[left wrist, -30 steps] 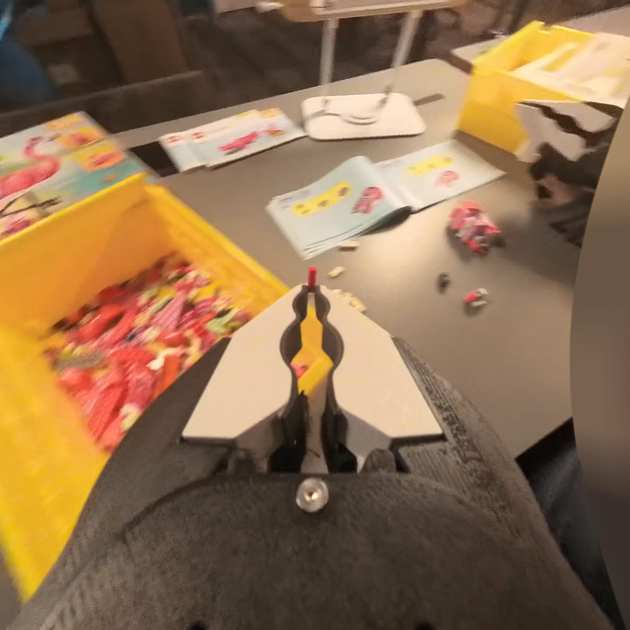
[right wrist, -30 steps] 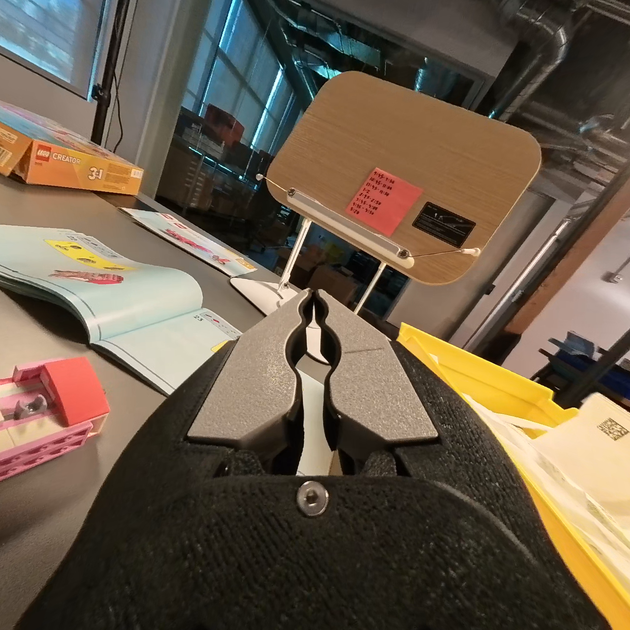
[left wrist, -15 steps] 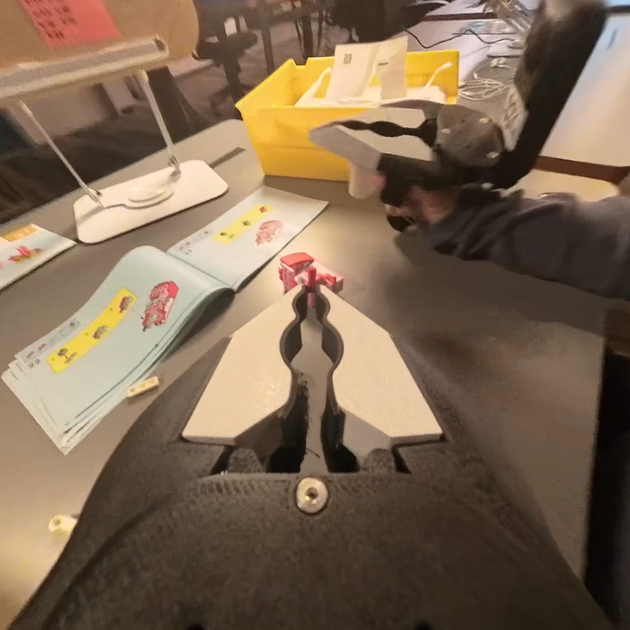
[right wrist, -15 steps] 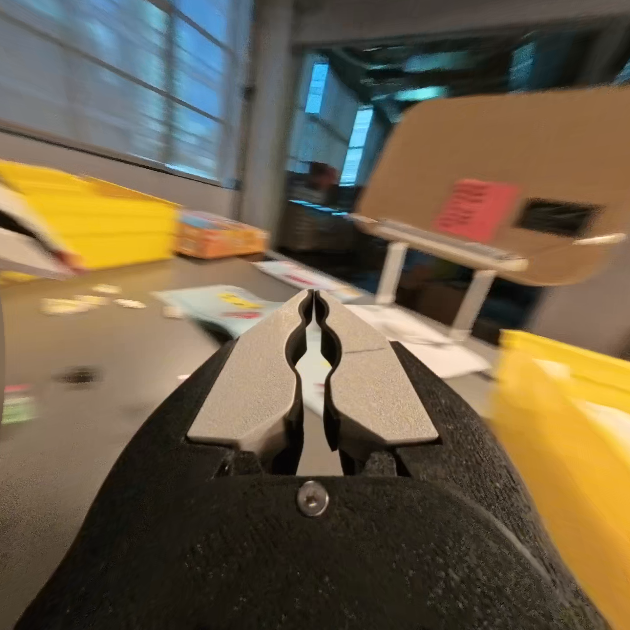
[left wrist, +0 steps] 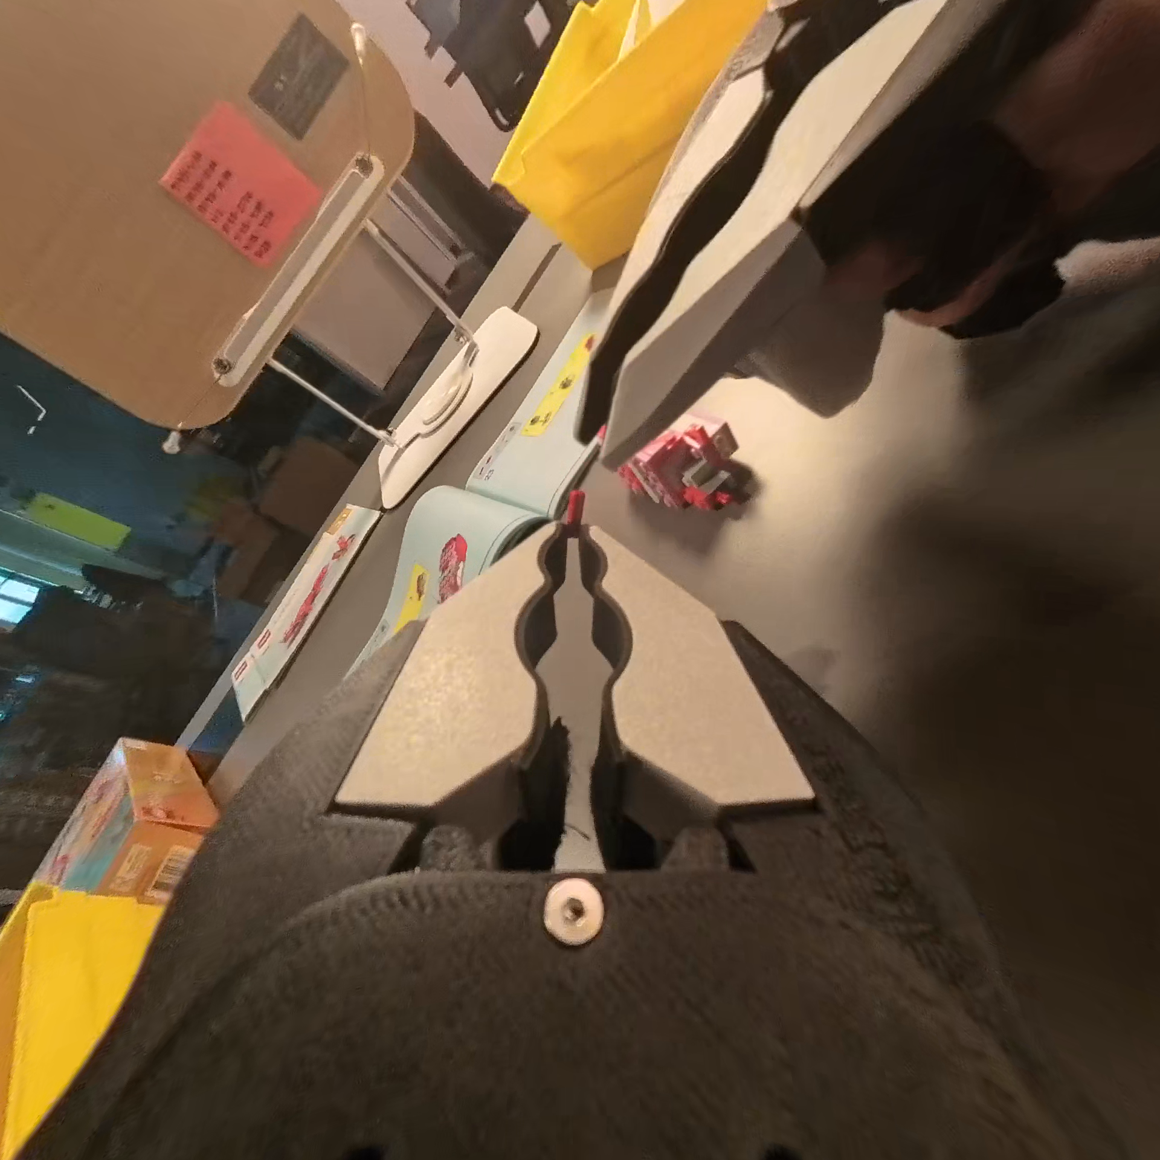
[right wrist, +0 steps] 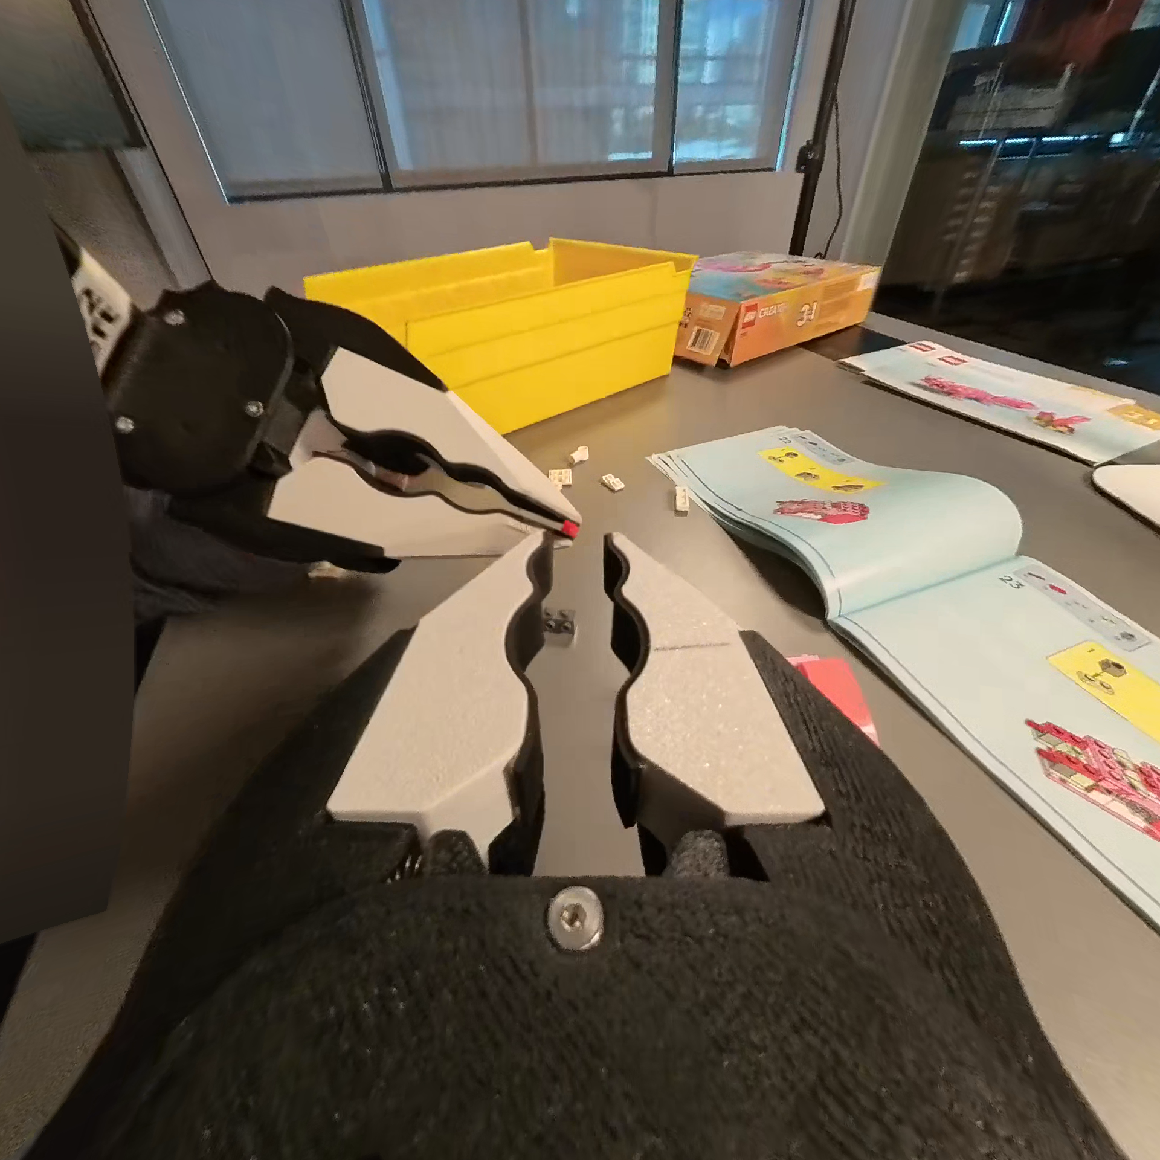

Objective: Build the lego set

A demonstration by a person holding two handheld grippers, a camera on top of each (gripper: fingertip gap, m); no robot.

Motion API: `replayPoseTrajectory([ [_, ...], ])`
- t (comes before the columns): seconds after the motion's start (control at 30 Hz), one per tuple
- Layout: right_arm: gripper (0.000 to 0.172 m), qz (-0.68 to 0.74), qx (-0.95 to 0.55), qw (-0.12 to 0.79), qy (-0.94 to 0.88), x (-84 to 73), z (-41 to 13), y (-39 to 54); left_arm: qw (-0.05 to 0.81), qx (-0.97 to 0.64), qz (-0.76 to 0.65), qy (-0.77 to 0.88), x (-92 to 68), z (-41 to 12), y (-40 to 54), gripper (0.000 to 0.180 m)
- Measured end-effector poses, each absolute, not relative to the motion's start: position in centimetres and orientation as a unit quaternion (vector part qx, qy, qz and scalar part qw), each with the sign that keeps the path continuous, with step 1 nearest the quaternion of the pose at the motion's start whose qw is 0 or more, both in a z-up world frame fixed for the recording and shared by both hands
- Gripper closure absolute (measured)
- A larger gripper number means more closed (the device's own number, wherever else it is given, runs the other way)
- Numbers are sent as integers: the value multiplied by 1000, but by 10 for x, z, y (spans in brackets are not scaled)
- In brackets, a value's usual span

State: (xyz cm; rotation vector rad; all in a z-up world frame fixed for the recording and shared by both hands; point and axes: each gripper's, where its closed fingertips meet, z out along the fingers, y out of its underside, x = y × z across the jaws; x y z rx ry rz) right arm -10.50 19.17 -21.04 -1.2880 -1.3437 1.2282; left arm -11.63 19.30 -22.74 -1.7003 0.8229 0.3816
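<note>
The left claw (left wrist: 574, 538) is pinched shut on a small red peg (left wrist: 574, 507), which sticks out just past its tips with both pads pressed against it. Seen from the right wrist, the same left claw (right wrist: 560, 526) comes in from the left with the red peg (right wrist: 570, 528) showing at its very tip, just beside the left fingertip of the right claw (right wrist: 574, 545).

The right claw stands partly open, its two fingers apart with bare desk (right wrist: 722, 552) between them and nothing in its hold. A small dark grey brick (right wrist: 560, 622) lies on the desk below the gap, nearer the left finger; the fingers do not press on it. A pink and red piece (right wrist: 828, 690) shows just past the right finger's outer edge.

Ahead of the right claw and to its right lies an open pale blue booklet (right wrist: 879, 533), with a few small white bricks (right wrist: 612, 482) scattered between it and a yellow bin (right wrist: 533, 339) farther ahead. An orange box (right wrist: 772, 314) sits beside the bin, and another booklet (right wrist: 1004, 395) lies far to the right.

From the left wrist, the right claw (left wrist: 596, 433) hovers close ahead of the left claw, above a small pink and red brick model (left wrist: 684, 464) on the desk. A tan board on a white stand (left wrist: 157, 188) rises to the left.
</note>
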Motion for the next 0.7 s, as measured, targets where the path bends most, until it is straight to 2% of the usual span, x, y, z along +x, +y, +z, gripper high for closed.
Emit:
replayPoseTrajectory([
  [0.13,169,475,-513,450,-555,-108,-216,190,563,-720,170,370,-112,-231,192,177],
  [0.4,170,482,-517,427,-564,-108,-221,187,546,-722,172,390,-107,-240,192,178],
  [0.53,163,471,-520,423,-574,-110,-225,186,544,-722,173,391,-107,-241,192,177],
  [0.7,169,459,-523,423,-580,-110,-228,186,547,-722,168,389,-106,-241,192,177],
])
